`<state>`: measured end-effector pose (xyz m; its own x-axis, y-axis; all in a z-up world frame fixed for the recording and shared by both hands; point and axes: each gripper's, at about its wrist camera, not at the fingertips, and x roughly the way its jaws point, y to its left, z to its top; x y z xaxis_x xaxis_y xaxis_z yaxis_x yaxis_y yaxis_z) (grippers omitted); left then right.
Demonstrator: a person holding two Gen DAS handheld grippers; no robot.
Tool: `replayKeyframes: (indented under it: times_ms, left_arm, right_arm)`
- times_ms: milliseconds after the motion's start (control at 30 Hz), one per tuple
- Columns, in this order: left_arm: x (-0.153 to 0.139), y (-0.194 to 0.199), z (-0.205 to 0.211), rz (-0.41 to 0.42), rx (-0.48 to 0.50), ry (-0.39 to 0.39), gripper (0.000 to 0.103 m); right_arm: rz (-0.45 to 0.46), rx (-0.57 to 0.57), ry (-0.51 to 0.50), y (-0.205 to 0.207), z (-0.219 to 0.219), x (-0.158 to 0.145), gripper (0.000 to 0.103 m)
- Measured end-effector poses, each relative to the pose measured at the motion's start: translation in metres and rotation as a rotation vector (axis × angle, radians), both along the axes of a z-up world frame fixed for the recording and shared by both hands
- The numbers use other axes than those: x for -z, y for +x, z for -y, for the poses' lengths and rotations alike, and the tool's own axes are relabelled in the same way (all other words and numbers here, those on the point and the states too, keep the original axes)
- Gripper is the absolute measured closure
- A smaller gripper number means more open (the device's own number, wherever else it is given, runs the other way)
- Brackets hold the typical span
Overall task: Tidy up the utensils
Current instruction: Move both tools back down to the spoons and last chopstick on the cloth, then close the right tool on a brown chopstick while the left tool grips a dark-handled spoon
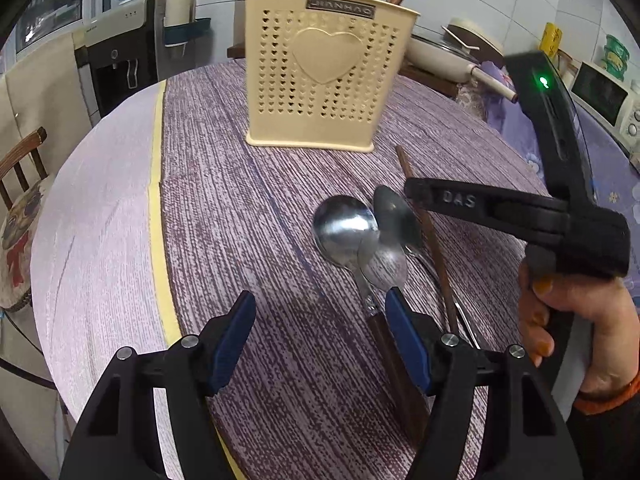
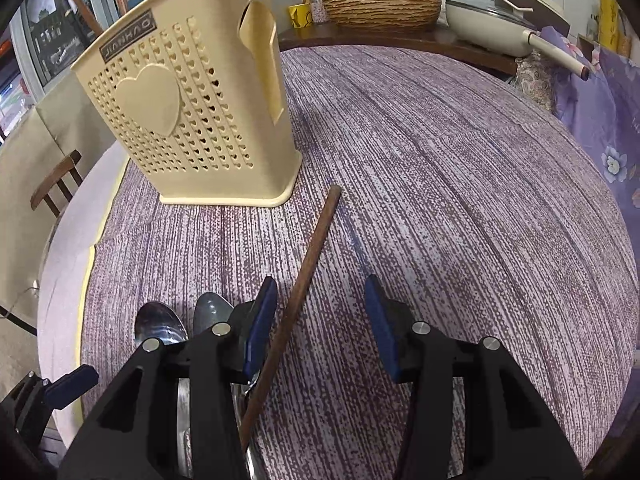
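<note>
On the purple-streaked table (image 2: 460, 168) – kitchen counter behind – stands the cream holder (image 1: 320, 76), plate reading JIANHAO. Spoons (image 1: 346, 228) and a chopstick (image 2: 308, 256) lie near it, handles hidden under the tools. Left gripper (image 1: 320, 338) and right gripper (image 2: 322, 328) gape, empty – "DAS" embossed.

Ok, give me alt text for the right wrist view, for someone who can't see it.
The right tongs hang open over a purple woven tablecloth, a brown chopstick lying between the blue pads. A cream heart-patterned utensil holder stands upper left; two metal spoons show at lower left.
</note>
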<state>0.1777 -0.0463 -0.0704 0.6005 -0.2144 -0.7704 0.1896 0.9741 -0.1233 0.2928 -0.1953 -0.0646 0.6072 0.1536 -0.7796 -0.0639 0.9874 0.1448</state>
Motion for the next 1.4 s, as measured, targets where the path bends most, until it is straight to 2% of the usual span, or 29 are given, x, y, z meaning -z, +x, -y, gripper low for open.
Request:
replayKeyframes:
  times_ms: [233,533,900,1100,1233,1400]
  left_arm:
    - [0.007,-0.008,0.016,-0.016,0.035,0.068,0.041]
    - [0.009,-0.001,0.014,-0.002,-0.009,0.122,0.046]
    - [0.007,0.011,-0.006,-0.009,-0.072,0.111,0.05]
    - [0.007,0.022,0.007,-0.01,-0.036,0.106,0.05]
    - [0.008,0.034,0.017,-0.003,-0.017,0.144,0.05]
    - [0.008,0.051,0.027,-0.007,0.001,0.151,0.05]
  right_arm:
    - [0.007,-0.003,-0.014,-0.006,0.001,0.001,0.057]
    - [0.016,-0.003,-0.067,-0.009,-0.006,0.0,0.057]
    - [0.002,0.016,-0.11,-0.009,0.025,-0.001,0.061]
    - [-0.004,0.024,-0.106,-0.004,0.024,-0.001,0.061]
    - [0.001,0.03,-0.102,-0.001,0.024,-0.001,0.061]
    - [0.003,0.026,-0.094,0.002,0.025,-0.001,0.061]
